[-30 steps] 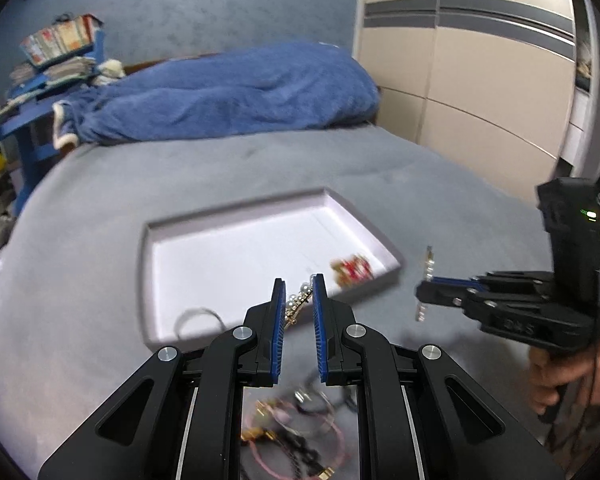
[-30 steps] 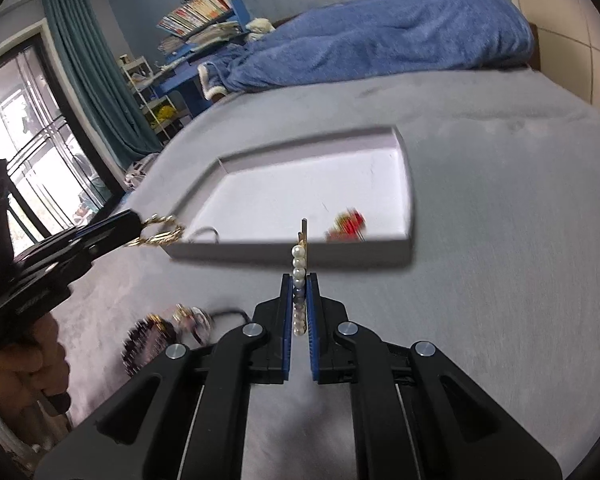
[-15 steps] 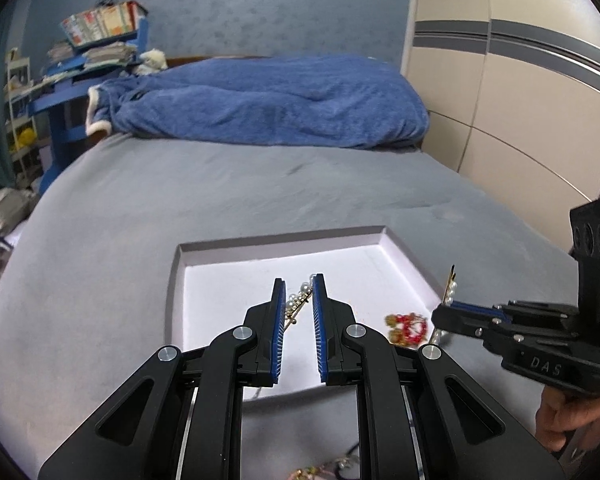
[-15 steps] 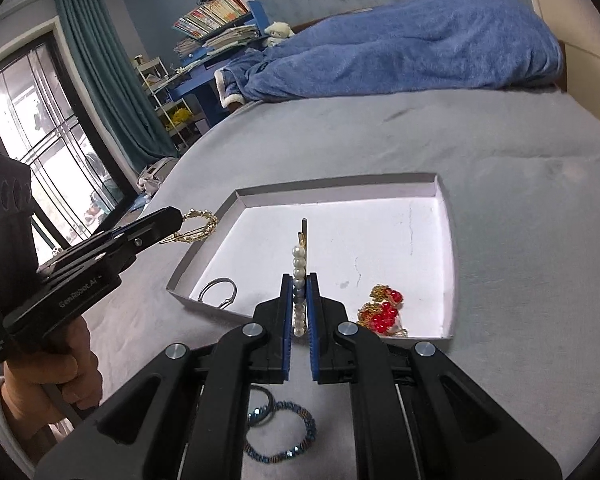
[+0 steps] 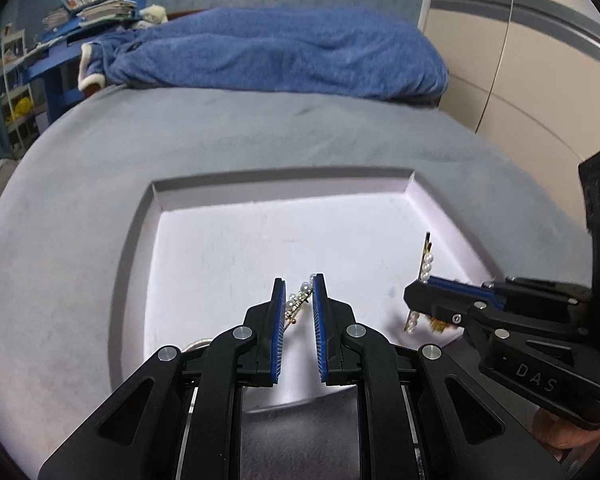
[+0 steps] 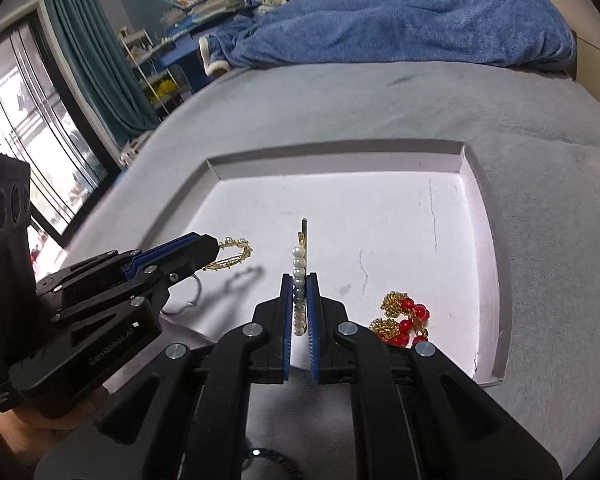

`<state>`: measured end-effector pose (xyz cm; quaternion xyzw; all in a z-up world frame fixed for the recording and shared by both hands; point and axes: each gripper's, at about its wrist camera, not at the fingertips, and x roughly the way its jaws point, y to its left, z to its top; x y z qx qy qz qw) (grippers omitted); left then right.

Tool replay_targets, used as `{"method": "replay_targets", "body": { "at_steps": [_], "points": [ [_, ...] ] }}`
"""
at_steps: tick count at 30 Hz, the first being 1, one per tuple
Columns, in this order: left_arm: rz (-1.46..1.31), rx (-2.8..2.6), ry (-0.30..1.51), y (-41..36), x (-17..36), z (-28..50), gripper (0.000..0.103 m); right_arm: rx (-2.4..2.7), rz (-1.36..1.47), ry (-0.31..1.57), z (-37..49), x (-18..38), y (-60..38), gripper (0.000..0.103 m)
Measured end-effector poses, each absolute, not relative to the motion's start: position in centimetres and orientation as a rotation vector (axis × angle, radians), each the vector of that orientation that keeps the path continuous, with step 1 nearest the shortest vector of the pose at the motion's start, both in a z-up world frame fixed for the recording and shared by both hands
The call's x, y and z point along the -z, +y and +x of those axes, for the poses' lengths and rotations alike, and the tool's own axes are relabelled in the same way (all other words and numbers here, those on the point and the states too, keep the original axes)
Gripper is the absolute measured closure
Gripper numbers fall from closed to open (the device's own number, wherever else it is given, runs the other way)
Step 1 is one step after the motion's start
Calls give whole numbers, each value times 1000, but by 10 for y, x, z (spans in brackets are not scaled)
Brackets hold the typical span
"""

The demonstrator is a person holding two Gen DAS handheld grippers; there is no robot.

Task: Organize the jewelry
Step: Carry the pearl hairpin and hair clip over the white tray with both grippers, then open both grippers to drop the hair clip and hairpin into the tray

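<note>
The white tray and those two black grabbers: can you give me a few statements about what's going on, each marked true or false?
1. The right gripper holds a pearl hair clip. True.
2. The left gripper is empty. False: it grips a gold hoop with small pearls.
3. Red bead earrings lie inside the white tray. True.
4. The tray sits on a wooden table. False: it rests on a grey bed cover.
5. A thin silver ring lies in the tray. True.
</note>
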<state>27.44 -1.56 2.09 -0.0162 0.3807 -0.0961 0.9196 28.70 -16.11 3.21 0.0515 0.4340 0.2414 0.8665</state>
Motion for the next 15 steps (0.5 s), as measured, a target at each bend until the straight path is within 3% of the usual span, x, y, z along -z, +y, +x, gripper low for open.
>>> {"method": "replay_targets", "body": {
  "at_steps": [9,12,15],
  "points": [
    [-2,205,807,-19,-16,273,88,-493,59,901,288,-29,-155,96],
    [13,206,792,-19,-19,271,77,-487,45,889,285,-31,-156,94],
    [6,214,760,-15,-28,265,60,-485,50,872,283,-33,-158,80]
  ]
}}
